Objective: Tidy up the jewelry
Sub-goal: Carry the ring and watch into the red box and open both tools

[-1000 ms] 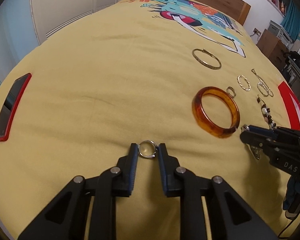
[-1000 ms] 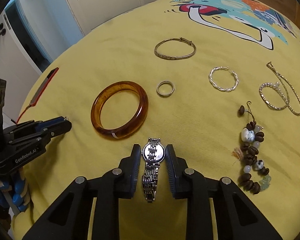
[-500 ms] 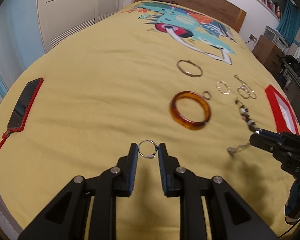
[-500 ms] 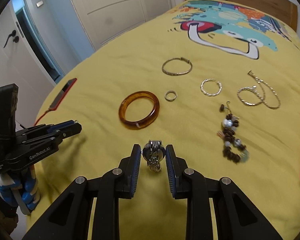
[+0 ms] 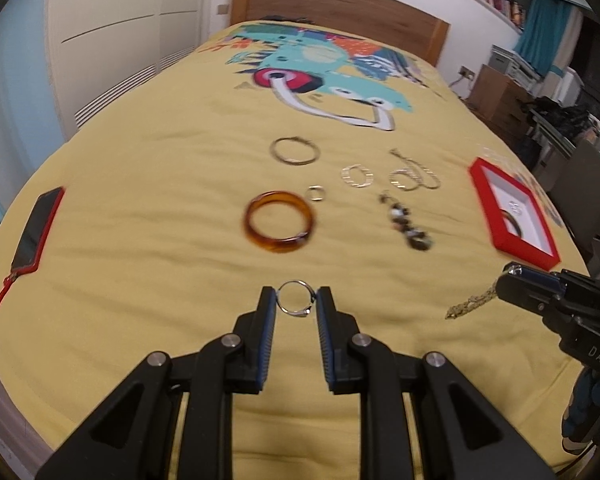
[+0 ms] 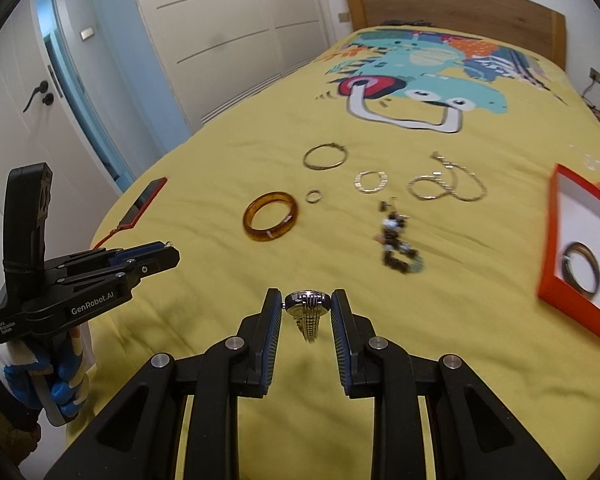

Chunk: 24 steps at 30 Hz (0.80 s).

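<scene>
My left gripper (image 5: 296, 303) is shut on a thin silver ring (image 5: 296, 303) and holds it well above the yellow bedspread (image 5: 160, 208). My right gripper (image 6: 306, 305) is shut on a silver watch (image 6: 308, 312) whose metal band hangs down; it also shows in the left wrist view (image 5: 512, 284). On the bed lie an amber bangle (image 5: 279, 222), a small ring (image 5: 316, 193), a thin gold bangle (image 5: 295, 151), a twisted silver hoop (image 5: 357, 176), chains (image 5: 414, 178) and a bead bracelet (image 5: 410, 226). A red tray (image 6: 580, 248) at the right holds a dark bangle (image 6: 582, 268) and a small ring.
A phone in a red case (image 5: 36, 232) lies at the bed's left edge. The wooden headboard (image 5: 340, 4) is at the far end, white wardrobe doors (image 6: 220, 40) to the left, and a chair and boxes (image 5: 500, 96) to the right.
Both grippers rose and pulled back from the bed with the ring and the watch still held. The jewelry looks smaller and the red tray has come into view.
</scene>
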Tool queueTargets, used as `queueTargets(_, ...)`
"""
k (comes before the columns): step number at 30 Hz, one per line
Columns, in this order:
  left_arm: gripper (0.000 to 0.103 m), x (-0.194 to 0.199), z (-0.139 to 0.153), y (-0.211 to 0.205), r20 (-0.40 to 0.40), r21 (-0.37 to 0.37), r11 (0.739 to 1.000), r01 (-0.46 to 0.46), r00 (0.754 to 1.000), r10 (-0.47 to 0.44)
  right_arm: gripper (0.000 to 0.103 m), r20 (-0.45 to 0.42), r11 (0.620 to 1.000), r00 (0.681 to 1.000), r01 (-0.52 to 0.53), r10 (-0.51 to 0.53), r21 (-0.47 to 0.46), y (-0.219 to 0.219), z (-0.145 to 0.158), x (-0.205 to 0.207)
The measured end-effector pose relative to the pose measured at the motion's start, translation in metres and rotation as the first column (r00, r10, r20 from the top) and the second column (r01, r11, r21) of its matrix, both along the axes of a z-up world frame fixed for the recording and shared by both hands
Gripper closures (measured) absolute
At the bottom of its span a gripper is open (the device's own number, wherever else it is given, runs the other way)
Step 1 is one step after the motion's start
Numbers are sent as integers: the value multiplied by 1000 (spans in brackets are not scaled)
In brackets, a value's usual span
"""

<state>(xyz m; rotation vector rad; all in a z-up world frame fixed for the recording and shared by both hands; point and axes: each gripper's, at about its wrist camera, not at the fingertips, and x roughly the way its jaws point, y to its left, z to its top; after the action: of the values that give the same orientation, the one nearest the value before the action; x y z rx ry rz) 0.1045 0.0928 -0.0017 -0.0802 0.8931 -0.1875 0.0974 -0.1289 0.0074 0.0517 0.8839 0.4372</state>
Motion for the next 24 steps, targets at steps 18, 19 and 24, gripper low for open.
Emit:
queueTargets(18,84,36,36,-212,25,24,948,317,948,-318,78,97,952,949,304,-301,-19,-204,34,-11)
queueTargets(19,84,42,37,-223,25,23,943,331,943,-332,78,97,949,945,314,-311,-24,-213,34,-8)
queueTargets(24,84,83,33,-289,18,27,917,397,917,-398,78,75,930,931,363,-358,-59,-258,21,21)
